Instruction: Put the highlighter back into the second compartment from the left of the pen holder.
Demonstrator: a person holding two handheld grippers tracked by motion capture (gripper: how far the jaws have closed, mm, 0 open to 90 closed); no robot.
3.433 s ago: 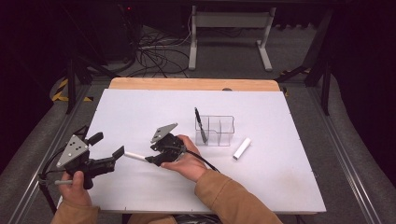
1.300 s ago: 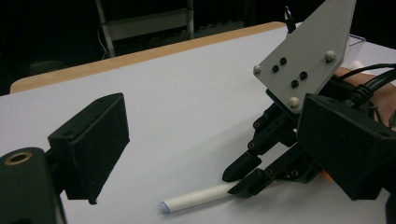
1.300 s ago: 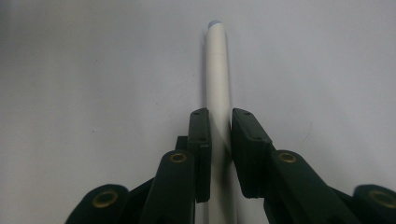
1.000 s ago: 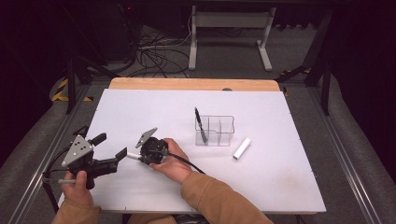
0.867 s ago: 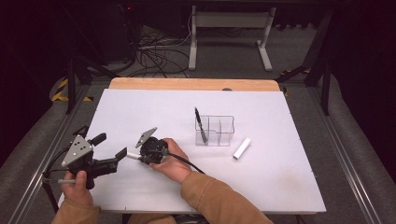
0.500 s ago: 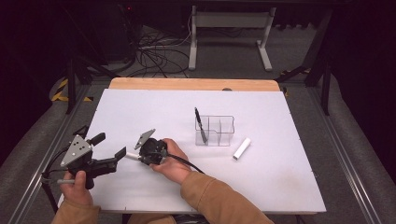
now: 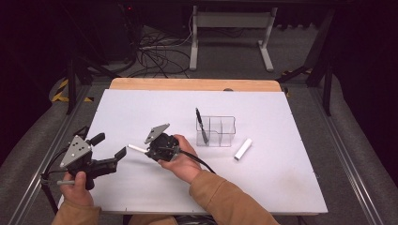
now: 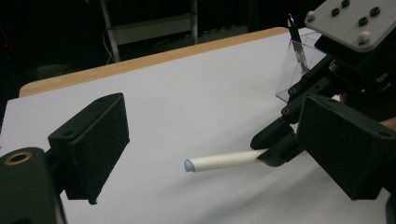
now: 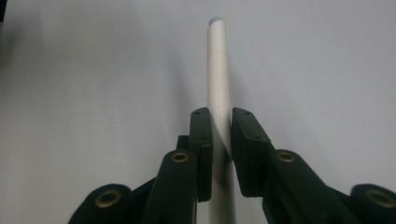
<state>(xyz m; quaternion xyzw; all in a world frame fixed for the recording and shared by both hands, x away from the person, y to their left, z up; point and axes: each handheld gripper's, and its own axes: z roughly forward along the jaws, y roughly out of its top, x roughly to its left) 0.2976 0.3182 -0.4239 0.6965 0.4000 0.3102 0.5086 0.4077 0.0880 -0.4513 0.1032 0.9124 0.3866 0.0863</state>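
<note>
Right gripper [image 7: 146, 151] clamps a white marker [image 7: 136, 148]; left gripper [image 7: 109, 151] waits with jaws wide, holding nothing.

Marker sits just above the table [image 7: 281, 187], gripped at its rear, tip pointing at the left gripper. Risk: the long free end may pivot or slip during transfer, since the grip is far off-centre. Right hand [image 7: 183, 164] holds its gripper level, aimed left; left hand [image 7: 75, 183] rests low at the table's near corner.
</note>
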